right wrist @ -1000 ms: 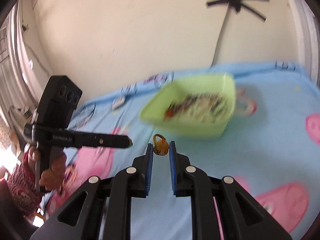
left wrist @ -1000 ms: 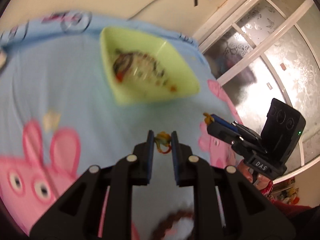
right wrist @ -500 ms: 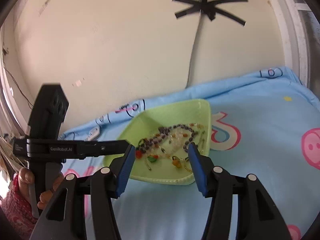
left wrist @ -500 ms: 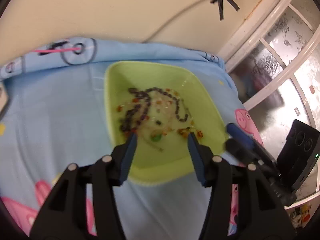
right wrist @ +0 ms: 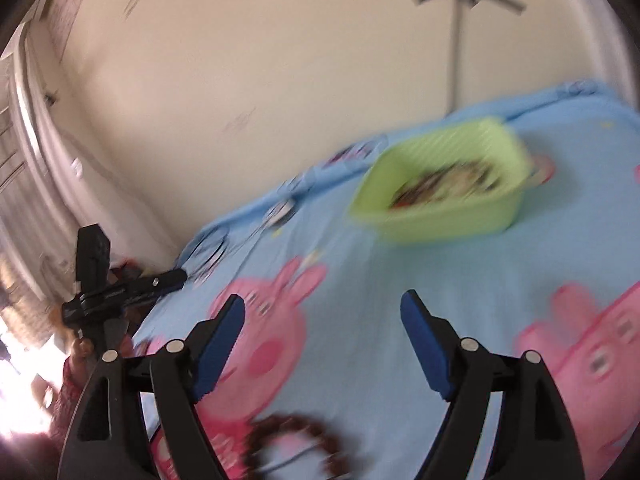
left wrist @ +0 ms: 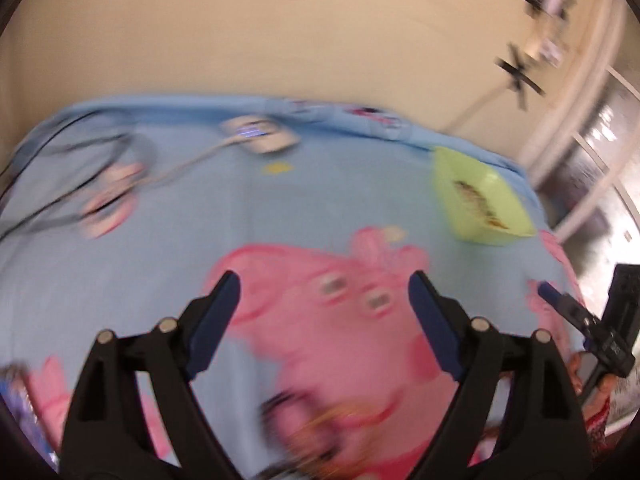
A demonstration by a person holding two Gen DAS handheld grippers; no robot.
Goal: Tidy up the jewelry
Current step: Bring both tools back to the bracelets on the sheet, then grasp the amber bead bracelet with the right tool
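Observation:
A light green tray (left wrist: 480, 200) with several bead strings in it sits at the far right of the blue cartoon sheet; it also shows in the right wrist view (right wrist: 444, 184). My left gripper (left wrist: 324, 292) is wide open and empty, well back from the tray. My right gripper (right wrist: 322, 314) is wide open and empty too. A brown bead bracelet (right wrist: 296, 440) lies on the sheet just below the right gripper. Blurred jewelry (left wrist: 332, 420) lies below the left gripper. Both views are motion-blurred.
A white device with a cable (left wrist: 260, 136) lies at the back of the sheet near the wall. Dark cables (left wrist: 80, 184) lie at the left. The other gripper shows at the right edge (left wrist: 584, 320) and at the left (right wrist: 128, 284).
Both grippers held small jewelry pieces, opened over the green tray, and have now pulled back and away from it, empty and opened wider.

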